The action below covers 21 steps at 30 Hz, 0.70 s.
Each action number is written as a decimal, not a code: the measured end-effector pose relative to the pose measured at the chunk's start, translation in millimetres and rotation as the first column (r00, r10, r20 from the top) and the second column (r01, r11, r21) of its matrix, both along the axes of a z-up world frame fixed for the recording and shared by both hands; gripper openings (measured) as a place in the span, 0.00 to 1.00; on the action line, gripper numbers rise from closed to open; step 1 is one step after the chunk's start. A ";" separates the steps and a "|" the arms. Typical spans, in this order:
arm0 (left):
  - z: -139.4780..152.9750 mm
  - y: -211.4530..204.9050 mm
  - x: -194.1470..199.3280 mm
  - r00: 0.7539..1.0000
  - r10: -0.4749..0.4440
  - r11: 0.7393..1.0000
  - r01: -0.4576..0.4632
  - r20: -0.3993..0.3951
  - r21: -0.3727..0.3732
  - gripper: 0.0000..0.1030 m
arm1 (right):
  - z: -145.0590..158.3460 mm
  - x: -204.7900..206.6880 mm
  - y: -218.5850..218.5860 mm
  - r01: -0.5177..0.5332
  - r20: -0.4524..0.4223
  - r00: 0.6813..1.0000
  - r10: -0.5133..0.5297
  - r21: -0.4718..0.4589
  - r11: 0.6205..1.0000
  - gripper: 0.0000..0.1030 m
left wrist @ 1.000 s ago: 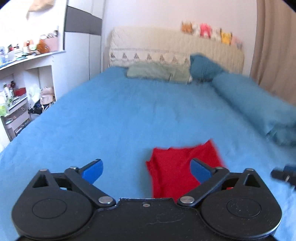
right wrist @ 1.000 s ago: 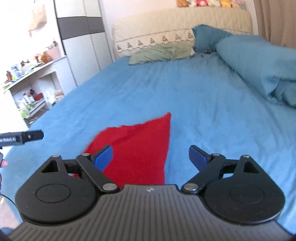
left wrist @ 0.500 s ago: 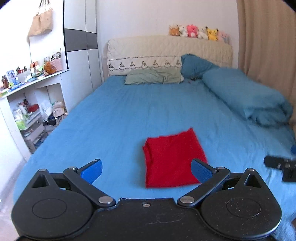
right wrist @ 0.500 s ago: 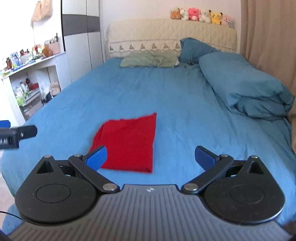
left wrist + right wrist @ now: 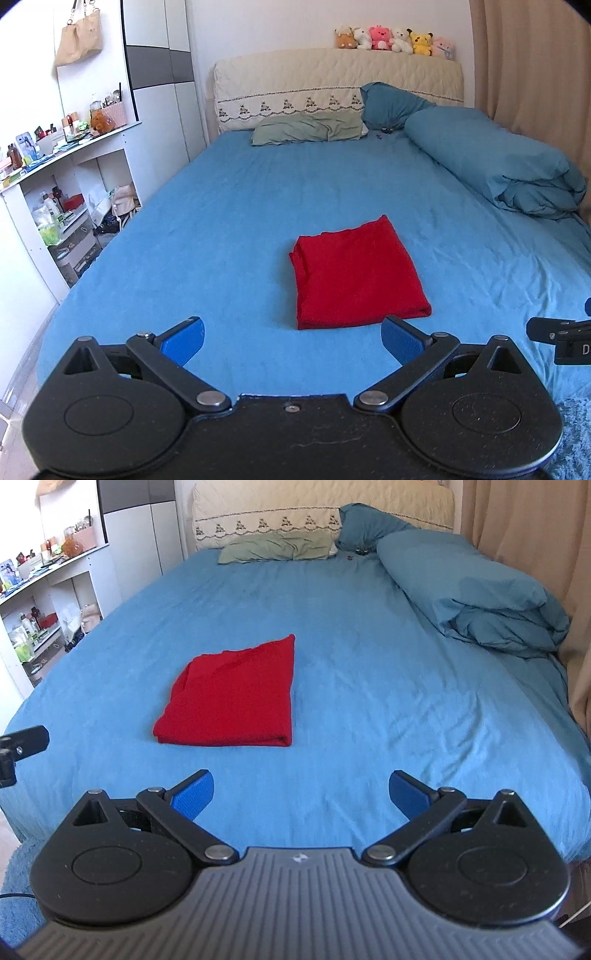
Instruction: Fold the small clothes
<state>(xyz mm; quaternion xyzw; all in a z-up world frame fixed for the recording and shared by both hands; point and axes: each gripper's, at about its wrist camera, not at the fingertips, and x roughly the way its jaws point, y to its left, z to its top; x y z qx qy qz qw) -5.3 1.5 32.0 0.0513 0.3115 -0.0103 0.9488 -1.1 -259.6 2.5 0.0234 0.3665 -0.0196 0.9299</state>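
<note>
A red cloth (image 5: 356,275) lies folded into a flat rectangle on the blue bed sheet (image 5: 240,221), near the foot of the bed. It also shows in the right wrist view (image 5: 236,698), left of centre. My left gripper (image 5: 293,341) is open and empty, held back from the cloth's near edge. My right gripper (image 5: 301,794) is open and empty, back from the cloth and to its right. Neither gripper touches the cloth.
A rolled blue duvet (image 5: 495,162) lies along the bed's right side. Green (image 5: 306,127) and blue pillows (image 5: 388,105) sit at the headboard. White shelves with clutter (image 5: 62,192) stand left of the bed. A curtain (image 5: 524,535) hangs on the right.
Both grippers have pulled back and up from the red cloth, which now lies farther ahead of them. The cloth stays folded in place.
</note>
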 end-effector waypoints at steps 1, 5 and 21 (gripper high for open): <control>0.0 -0.3 0.1 1.000 -0.001 1.000 0.001 0.000 0.000 1.00 | 0.5 0.7 0.3 0.004 0.000 1.000 -0.004 0.002 1.000 1.00; -0.7 -4.3 0.0 1.000 0.000 1.000 0.000 0.002 0.007 1.00 | 1.5 1.4 -0.3 0.012 -0.001 1.000 -0.012 -0.001 1.000 1.00; -1.0 -3.0 -0.4 1.000 0.001 1.000 -0.001 0.002 -0.001 1.00 | 0.4 3.8 -1.0 0.012 -0.005 1.000 -0.012 -0.008 1.000 1.00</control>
